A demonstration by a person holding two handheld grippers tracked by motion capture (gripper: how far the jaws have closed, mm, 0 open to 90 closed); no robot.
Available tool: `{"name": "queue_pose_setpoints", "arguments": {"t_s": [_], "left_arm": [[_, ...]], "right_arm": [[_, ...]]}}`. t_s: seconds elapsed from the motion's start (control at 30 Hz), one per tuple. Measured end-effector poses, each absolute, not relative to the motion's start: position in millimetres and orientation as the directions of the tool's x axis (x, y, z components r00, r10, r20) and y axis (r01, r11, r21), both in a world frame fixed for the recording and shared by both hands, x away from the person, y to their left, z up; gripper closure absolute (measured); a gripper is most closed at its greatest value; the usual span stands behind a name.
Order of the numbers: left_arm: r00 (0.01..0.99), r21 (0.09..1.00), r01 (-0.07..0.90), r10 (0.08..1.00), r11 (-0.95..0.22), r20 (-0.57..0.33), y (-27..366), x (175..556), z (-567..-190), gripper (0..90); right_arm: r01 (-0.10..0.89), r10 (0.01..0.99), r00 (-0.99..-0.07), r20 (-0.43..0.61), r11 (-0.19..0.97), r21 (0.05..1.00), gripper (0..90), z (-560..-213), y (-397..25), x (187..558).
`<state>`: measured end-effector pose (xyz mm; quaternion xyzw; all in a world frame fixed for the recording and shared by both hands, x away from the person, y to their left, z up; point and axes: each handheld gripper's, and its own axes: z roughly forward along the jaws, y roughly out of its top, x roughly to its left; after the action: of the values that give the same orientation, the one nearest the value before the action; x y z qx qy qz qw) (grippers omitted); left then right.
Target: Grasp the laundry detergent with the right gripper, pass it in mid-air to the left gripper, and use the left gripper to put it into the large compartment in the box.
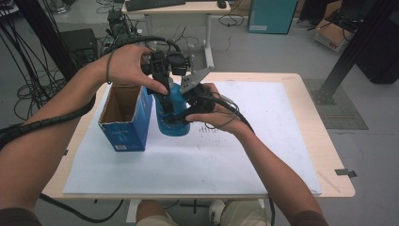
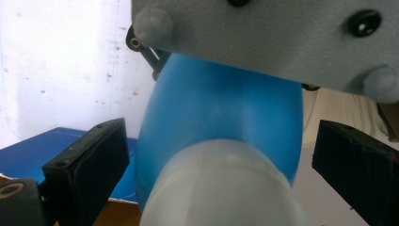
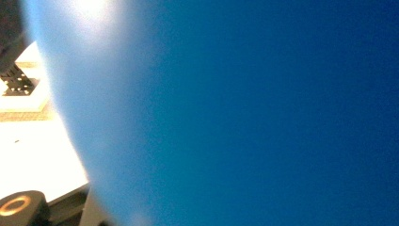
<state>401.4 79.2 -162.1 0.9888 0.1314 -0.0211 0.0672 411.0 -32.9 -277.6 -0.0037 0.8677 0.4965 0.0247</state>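
Now, near to far:
Right hand-held gripper (image 1: 181, 117): you hold it low against the right side of the blue bottle (image 1: 173, 110), seemingly to steady the body. Its own view is so close that the blue wall blurs across it, so I cannot tell whether the jaws are clamped or merely alongside.
Blue bottle: it stands upright on the white sheet (image 1: 263, 122) on the desk (image 1: 329, 160), just right of the box.
Left hand-held gripper (image 1: 160, 70): it comes down from above, jaws spread wide on either side of the pale cap (image 2: 221, 188), touching neither; I judge you are lining up on the cap.
Blue box (image 1: 124, 117): open-topped, just left of the bottle, perhaps where the bottle belongs.
Hidden: the bottle's neck and any label are covered by your hands in the high view; the grey plate (image 2: 282, 37) cuts off the top of the left gripper view.
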Motion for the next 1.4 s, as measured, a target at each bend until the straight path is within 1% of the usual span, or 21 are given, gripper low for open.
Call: {"name": "queue_pose_setpoints", "arguments": {"t_s": [0.2, 0.23, 0.43, 0.5, 0.53, 0.57, 0.6, 0.63, 0.67, 0.7, 0.73, 0.77, 0.8, 0.83, 0.93, 0.97, 1.0, 1.03, 1.13, 1.27, 1.4], "left_arm": [[0.965, 0.121, 0.261, 0.255, -0.958, -0.06, 80, 401, -163, 4.9], [0.965, 0.122, 0.262, 0.257, -0.957, -0.057, 80, 401, -164, 4.9], [0.966, 0.12, 0.257, 0.251, -0.959, -0.059, 80, 401, -163, 5.5], [0.966, 0.127, 0.258, 0.254, -0.958, -0.049, 79, 401, -163, 7.3], [0.967, 0.123, 0.256, 0.251, -0.959, -0.052, 79, 401, -163, 8.6], [0.967, 0.125, 0.255, 0.25, -0.959, -0.054, 79, 401, -163, 10.6], [0.967, 0.126, 0.254, 0.25, -0.959, -0.048, 79, 401, -163, 12.0], [0.967, 0.126, 0.253, 0.249, -0.959, -0.048, 79, 401, -162, 13.3], [0.968, 0.128, 0.252, 0.248, -0.959, -0.045, 79, 401, -163, 14.3], [0.968, 0.133, 0.251, 0.248, -0.959, -0.039, 79, 400, -163, 16.5], [0.968, 0.128, 0.251, 0.248, -0.96, -0.04, 78, 400, -163, 19.0], [0.969, 0.124, 0.249, 0.245, -0.961, -0.042, 78, 400, -163, 19.6], [0.968, 0.122, 0.249, 0.245, -0.961, -0.048, 78, 400, -163, 19.8], [0.973, 0.11, 0.231, 0.231, -0.967, -0.012, 78, 401, -164, 20.1], [0.972, 0.114, 0.233, 0.233, -0.966, -0.015, 77, 401, -165, 21.7], [0.973, 0.112, 0.232, 0.232, -0.966, -0.014, 77, 401, -165, 23.0], [0.973, 0.111, 0.231, 0.231, -0.967, -0.011, 76, 401, -165, 24.3], [0.973, 0.109, 0.231, 0.23, -0.967, -0.014, 76, 401, -166, 25.6], [0.974, 0.105, 0.226, 0.226, -0.969, -0.006, 76, 400, -166, 31.7], [0.975, 0.101, 0.223, 0.221, -0.97, -0.031, 76, 400, -166, 35.5], [0.976, 0.094, 0.217, 0.215, -0.972, -0.026, 76, 399, -166, 36.2]], "right_arm": [[-0.041, 0.014, -0.998, -0.056, 0.509, 0.86, 43.9, -278, -32, 410], [-0.015, 0.01, -1.0, -0.024, 0.515, 0.857, 43.9, -278, -31, 408], [-0.018, 0.012, -1.0, -0.028, 0.515, 0.857, 43.9, -277, -32, 407], [-0.02, 0.011, -0.999, -0.03, 0.514, 0.858, 43.9, -277, -32, 407], [-0.061, -0.002, -0.998, -0.069, 0.491, 0.869, 43.9, -277, -30, 409], [-0.021, 0.007, -1.0, -0.029, 0.519, 0.855, 43.9, -277, -32, 406], [-0.021, 0.005, -1.0, -0.028, 0.518, 0.855, 43.9, -277, -32, 406], [-0.086, -0.009, -0.996, -0.093, 0.479, 0.874, 43.8, -277, -29, 410], [-0.013, 0.015, -1.0, -0.025, 0.522, 0.853, 43.8, -276, -33, 405], [0.003, 0.022, -1.0, -0.01, 0.523, 0.852, 43.8, -276, -32, 403], [-0.082, -0.006, -0.996, -0.091, 0.49, 0.868, 43.8, -277, -31, 410], [-0.086, -0.002, -0.995, -0.097, 0.485, 0.87, 43.8, -278, -30, 410], [-0.078, 0.0, -0.996, -0.089, 0.488, 0.869, 43.8, -277, -30, 410], [0.038, 0.06, -0.998, 0.006, 0.554, 0.832, 43.8, -275, -37, 401], [0.024, 0.058, -0.998, -0.01, 0.55, 0.835, 43.8, -274, -38, 401], [0.038, 0.065, -0.998, 0.002, 0.552, 0.833, 43.8, -274, -38, 400], [0.082, 0.062, -0.996, 0.057, 0.567, 0.82, 43.8, -273, -38, 396], [-0.076, -0.005, -0.996, -0.085, 0.499, 0.863, 43.8, -276, -33, 408], [-0.063, -0.001, -0.997, -0.073, 0.507, 0.86, 43.8, -276, -33, 406], [-0.068, 0.002, -0.997, -0.081, 0.511, 0.857, 43.8, -275, -33, 405], [-0.08, -0.003, -0.996, -0.091, 0.51, 0.857, 43.8, -276, -33, 405]]}}
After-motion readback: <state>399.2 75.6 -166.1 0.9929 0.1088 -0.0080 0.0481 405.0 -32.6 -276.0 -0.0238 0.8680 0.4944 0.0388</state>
